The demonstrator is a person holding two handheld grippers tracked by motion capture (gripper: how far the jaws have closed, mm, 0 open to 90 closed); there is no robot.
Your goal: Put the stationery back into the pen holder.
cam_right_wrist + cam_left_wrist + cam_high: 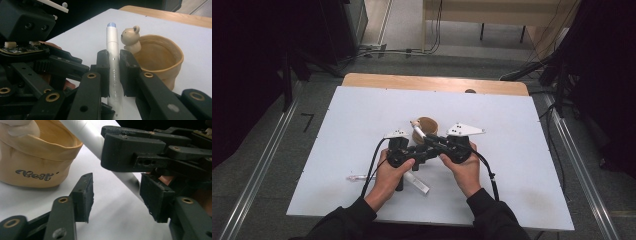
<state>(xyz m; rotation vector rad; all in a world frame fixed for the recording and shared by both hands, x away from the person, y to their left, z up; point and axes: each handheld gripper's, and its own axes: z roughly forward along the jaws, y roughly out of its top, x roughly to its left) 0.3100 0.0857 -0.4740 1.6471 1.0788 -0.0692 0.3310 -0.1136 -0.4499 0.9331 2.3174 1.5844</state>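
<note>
close to the near edge of the bench [512,200] a clear cap [419,183] and a thin clear piece [357,177] lie loose on the white top. just beyond them the two hands meet near the middle. the left claw [116,195] stands open with nothing between its jaws, right beside the pen. the right claw [114,72] is clamped tight on the barrel of a white pen [113,55], which points up and away, its tip at the rim of the tan cup [160,57] with the little bear [130,37] on its edge. it looks to me like the pen is being carried to the cup. the next move calls for tipping the pen over the rim and letting go without knocking the light cup.
</note>
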